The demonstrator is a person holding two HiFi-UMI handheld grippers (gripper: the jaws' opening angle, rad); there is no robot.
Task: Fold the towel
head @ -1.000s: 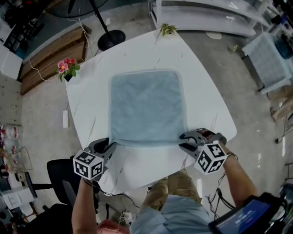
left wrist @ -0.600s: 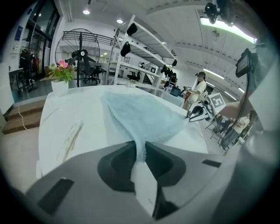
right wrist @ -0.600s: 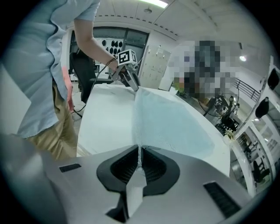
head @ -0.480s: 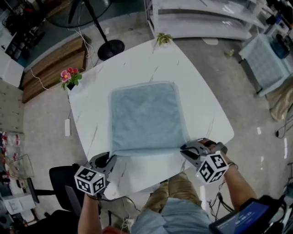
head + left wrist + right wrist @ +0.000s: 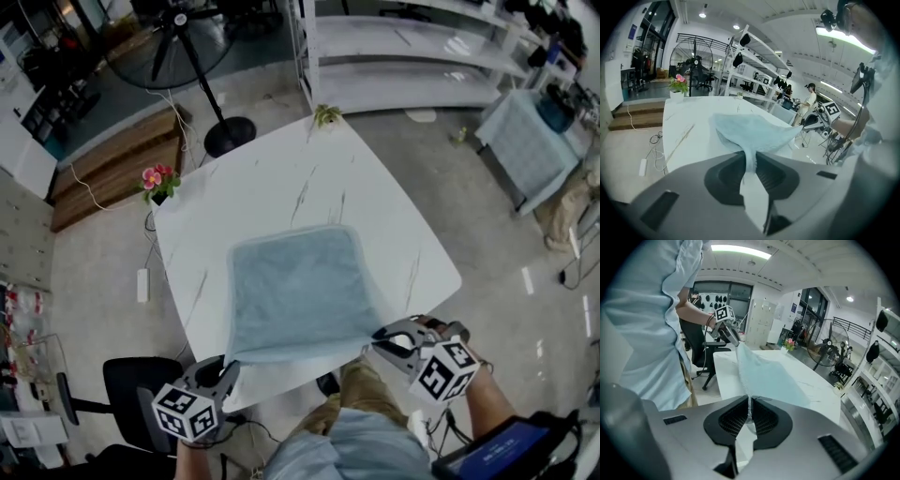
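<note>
A pale blue towel (image 5: 295, 291) lies spread on the white marble table (image 5: 281, 192); its near edge hangs lifted off the tabletop between my two grippers. My left gripper (image 5: 228, 368) holds the near left corner, and the cloth (image 5: 750, 131) runs up out of its jaws (image 5: 749, 164). At the near right corner, my right gripper (image 5: 378, 339) pinches the towel (image 5: 764, 373) between its pads (image 5: 749, 411). Both pairs of jaws have just been closing, and both are now shut on cloth. Each gripper view shows the other gripper (image 5: 813, 119) (image 5: 729, 333) across the raised edge.
Pink flowers in a pot (image 5: 157, 178) stand at the table's far left corner, a small green plant (image 5: 325, 114) at the far corner. A fan stand (image 5: 230, 136) and white shelving (image 5: 403, 56) lie beyond. A black chair (image 5: 131, 384) is near left.
Both grippers closed on the towel's near corners, then rose and drew back toward me, lifting the near edge off the table.
</note>
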